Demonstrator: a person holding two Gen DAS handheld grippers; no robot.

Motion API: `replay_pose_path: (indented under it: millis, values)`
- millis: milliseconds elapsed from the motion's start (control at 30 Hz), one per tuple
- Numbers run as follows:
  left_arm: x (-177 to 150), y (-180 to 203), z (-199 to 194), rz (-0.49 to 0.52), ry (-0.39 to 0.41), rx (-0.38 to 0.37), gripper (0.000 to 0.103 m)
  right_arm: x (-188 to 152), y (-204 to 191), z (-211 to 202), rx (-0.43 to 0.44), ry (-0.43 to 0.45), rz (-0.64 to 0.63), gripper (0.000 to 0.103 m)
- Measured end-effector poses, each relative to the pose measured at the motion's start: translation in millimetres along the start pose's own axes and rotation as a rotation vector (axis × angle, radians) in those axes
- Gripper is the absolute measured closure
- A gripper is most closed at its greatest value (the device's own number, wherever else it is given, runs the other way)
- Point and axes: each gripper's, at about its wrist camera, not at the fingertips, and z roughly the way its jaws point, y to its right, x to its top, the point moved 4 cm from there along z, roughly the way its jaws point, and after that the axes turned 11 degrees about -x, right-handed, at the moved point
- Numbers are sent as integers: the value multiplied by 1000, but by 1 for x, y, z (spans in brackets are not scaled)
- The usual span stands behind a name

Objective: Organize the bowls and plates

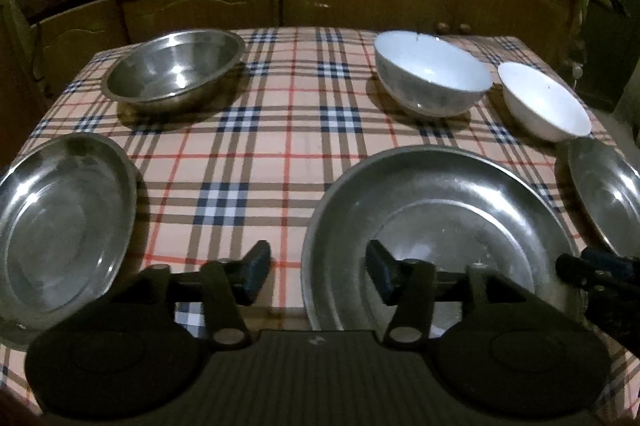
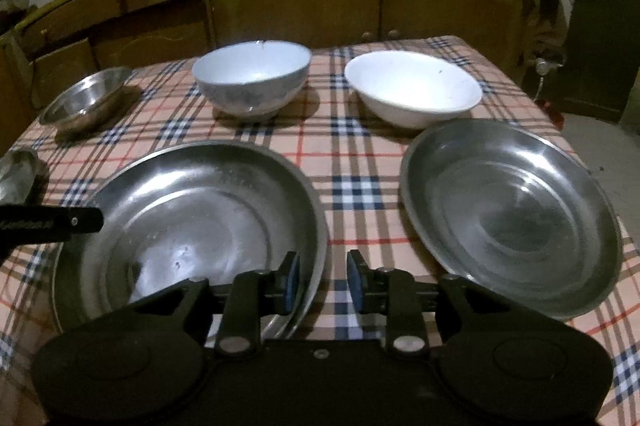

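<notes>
my left tool (image 1: 318, 272) half open, straddles left rim of big steel plate (image 1: 440, 226) at lower centre of left view; pads not pressing, nothing held. my right tool (image 2: 323, 278) open narrower, straddles right rim of same plate, gap visible (no grip). second steel plate (image 2: 512, 214) right of frame in right view, third steel plate (image 1: 64, 222) at left edge of left view. steel bowl (image 1: 174, 70) upper left, pale blue bowl (image 1: 432, 74) and white bowl (image 1: 546, 102) upper right, all on checked bench (image 1: 260, 162).

Three plates in front row on counter (image 2: 340, 146): large plate (image 2: 188, 222) centre, flanked by left plate (image 1: 60, 222), right plate (image 2: 512, 218). Behind: metal bowl (image 1: 172, 72) left, deep bowl (image 2: 252, 78), shallow bowl (image 2: 412, 88) right.
</notes>
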Motion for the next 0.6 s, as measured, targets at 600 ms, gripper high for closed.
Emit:
replay_pose_path:
  millis: [600]
  values:
    - [9, 18, -40, -7, 46, 14, 11, 12, 12, -45, 14, 81, 29, 35]
